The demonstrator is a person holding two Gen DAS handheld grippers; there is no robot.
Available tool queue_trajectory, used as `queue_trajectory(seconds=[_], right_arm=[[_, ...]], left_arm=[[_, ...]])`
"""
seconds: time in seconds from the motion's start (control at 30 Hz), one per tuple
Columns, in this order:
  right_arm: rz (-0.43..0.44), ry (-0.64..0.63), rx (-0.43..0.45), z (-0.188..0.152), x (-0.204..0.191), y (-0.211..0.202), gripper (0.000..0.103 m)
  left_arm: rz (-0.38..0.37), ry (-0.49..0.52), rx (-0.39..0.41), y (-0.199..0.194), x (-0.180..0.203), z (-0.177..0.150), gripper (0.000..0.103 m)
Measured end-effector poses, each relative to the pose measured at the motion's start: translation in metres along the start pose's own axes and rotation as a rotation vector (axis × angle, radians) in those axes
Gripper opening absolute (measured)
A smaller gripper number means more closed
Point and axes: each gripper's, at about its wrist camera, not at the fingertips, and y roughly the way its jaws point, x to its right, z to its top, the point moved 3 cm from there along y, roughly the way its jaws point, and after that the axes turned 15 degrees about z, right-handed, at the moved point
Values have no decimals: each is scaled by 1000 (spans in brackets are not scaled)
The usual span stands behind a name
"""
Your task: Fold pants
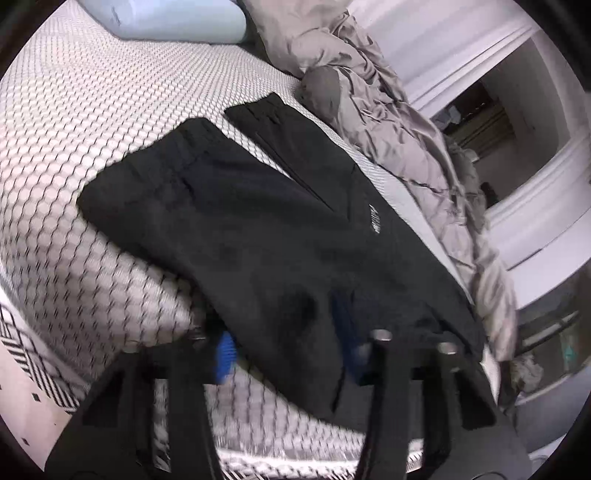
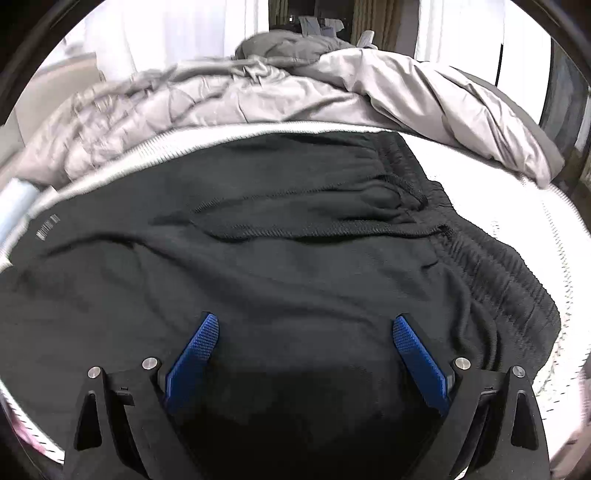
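Black pants lie on a patterned white mattress, both leg cuffs pointing away, a small white logo on one side. My left gripper is at the near edge of the pants. Its blue pads stand apart and cloth drapes over the right one. In the right wrist view the pants fill the frame, the elastic waistband and drawstring at the right. My right gripper is open just above the cloth, blue pads wide apart, holding nothing.
A crumpled grey quilt lies along the far side of the bed; it also shows in the right wrist view. A light blue pillow is at the head. White wall panels and a doorway are beyond.
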Motion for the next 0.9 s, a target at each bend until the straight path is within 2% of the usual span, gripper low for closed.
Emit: queue_trajectory(seconds=[0.03,0.1,0.2,0.27,0.3,0.33,0.4,0.5,0.53,0.6,0.8,0.9], right_arm=[[40,18,26,1,3,-8,97],[97,76,115,2,18,-35,97],[87,182,238,-7,55,-73,97],[43,332,304,-24,93,-94,97],[47,461,336,-39,118,-104,96],[73,523,346,-47,129,-107,96],[178,633,332,-68,147,-106,96],[354,709,270,-81,150,-87,96],[387,720,229,-82,148,-77,95],[383,710,202,-78,145,-67,95],[361,649,254,-71,129,-77,95],[305,609,260,-69,123,-80,93]], left_arm=[[19,-12,13,3,4,3,15],[41,-33,66,3,11,9,5],[69,-36,141,-4,22,13,3],[84,-12,171,-8,32,13,3],[88,-6,176,-8,35,13,3],[90,-5,176,-10,35,13,3],[84,-14,166,-11,34,13,3],[71,-24,154,-12,29,14,3],[82,-30,151,-13,27,14,3],[82,-26,151,-15,24,12,3],[77,-19,156,-22,17,10,3],[81,-18,150,-20,16,10,3]])
